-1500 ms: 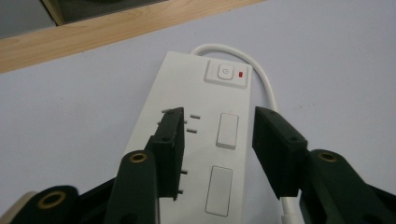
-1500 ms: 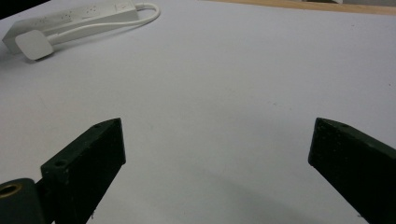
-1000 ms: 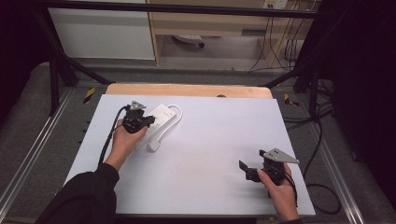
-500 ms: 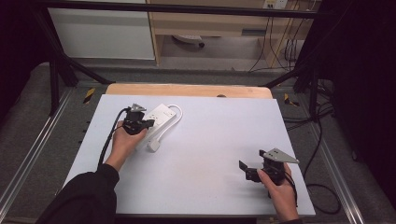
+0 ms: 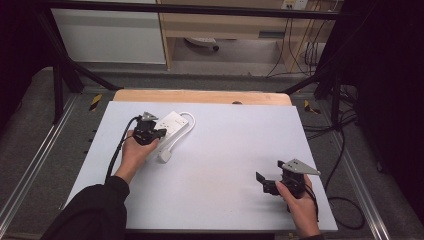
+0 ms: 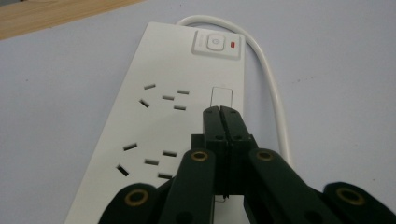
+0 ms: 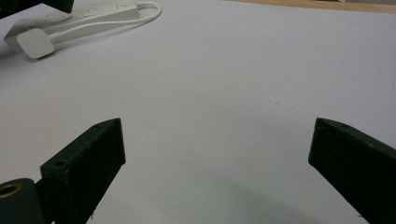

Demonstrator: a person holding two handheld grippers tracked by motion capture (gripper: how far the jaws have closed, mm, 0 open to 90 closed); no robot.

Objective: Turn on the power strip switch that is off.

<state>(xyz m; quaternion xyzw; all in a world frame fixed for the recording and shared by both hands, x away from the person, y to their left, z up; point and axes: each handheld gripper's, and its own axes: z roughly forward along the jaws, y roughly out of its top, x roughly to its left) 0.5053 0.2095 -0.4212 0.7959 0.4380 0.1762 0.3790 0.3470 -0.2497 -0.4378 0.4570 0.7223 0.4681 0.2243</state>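
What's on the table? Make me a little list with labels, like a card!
surface: pale sheet over a wooden table
main thing: white power strip, lying flat, far left
its switch: at the far end, small red mark beside it
its cord: white, loops round to a plug
left gripper: shut, above the strip
right gripper: open, above bare sheet, near right

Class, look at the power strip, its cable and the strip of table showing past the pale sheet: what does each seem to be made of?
Power strip: probably hard white plastic, smooth matt moulded face with crisp socket slots. Cable: likely a flexible white plastic or rubber sheath, since it curves smoothly. Table edge: looks like light wood or wood-look laminate, tan with faint grain; I cannot tell which.
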